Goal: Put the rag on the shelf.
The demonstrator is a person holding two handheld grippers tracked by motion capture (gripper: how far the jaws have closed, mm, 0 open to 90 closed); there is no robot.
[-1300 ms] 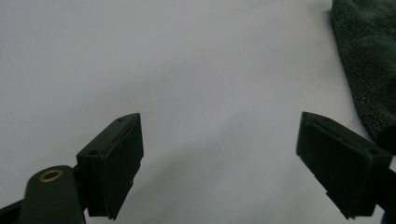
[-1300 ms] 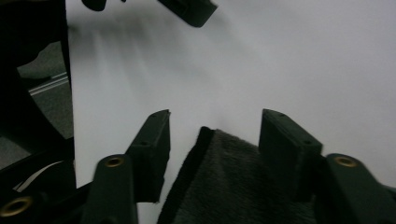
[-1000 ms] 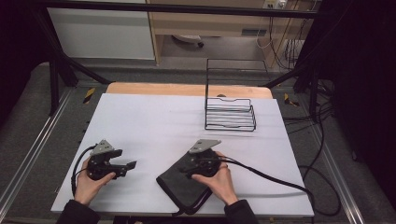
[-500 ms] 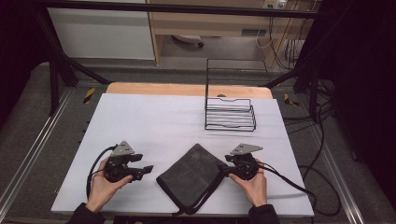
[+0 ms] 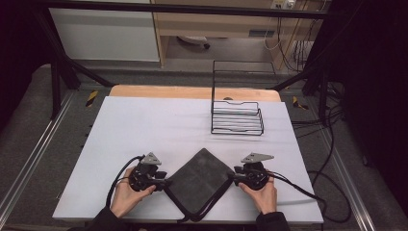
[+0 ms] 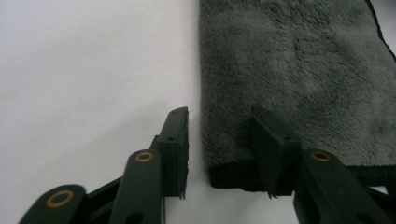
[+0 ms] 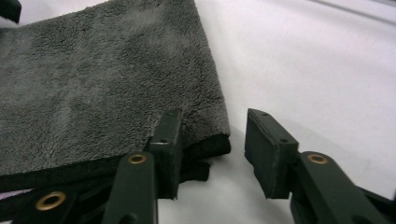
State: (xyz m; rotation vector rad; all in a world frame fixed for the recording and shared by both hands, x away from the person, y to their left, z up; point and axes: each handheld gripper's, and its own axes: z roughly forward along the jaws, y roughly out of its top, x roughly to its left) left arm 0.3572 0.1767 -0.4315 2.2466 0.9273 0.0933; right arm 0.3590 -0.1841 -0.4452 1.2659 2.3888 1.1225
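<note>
The left gripper [image 5: 162, 182] is straddling the left corner of the folded grey towel [image 5: 199, 180], which is lying at the white table's [image 5: 144, 125] near edge; its jaws have just been closing but are not yet pinching. The right gripper [image 5: 235, 176] is doing likewise at the right corner. The towel looks soft, limp and light, so it is best taken by these hemmed corners.

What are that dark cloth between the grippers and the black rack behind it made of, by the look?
Cloth: soft grey microfibre or terry, judging by its fuzzy matte pile and stitched edge. Rack: thin wire, probably metal with a black coating; open parallel bars, slight sheen.
</note>
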